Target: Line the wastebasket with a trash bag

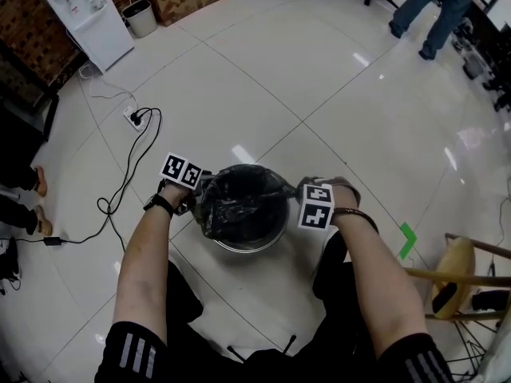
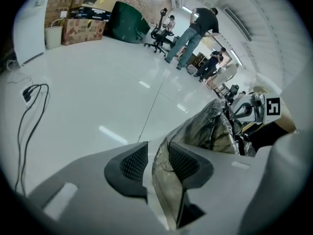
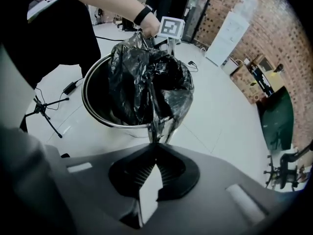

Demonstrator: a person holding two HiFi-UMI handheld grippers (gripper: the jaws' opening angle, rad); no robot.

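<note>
Pinches black trash bag (image 1: 239,202) in right claw (image 3: 156,145), jaws fully together on a fold of film just outside the near rim. Has left claw (image 2: 157,151) at the opposite rim, jaws partly apart. Bag film runs between them and lies against one pad, other pad clear, so no real pinch there. Places round steel wastebasket (image 1: 249,247) upright on white tile floor (image 1: 335,94), just in front of person's knees, between both claws. Shows bag crumpled and bunched, mostly inside wastebasket, puffed up above rim, spilling over rim on left-claw side, not spread evenly all round. Leaves power cable (image 1: 128,174) snaking on floor off to left, well apart. Water dispenser (image 1: 84,14) far back.
</note>
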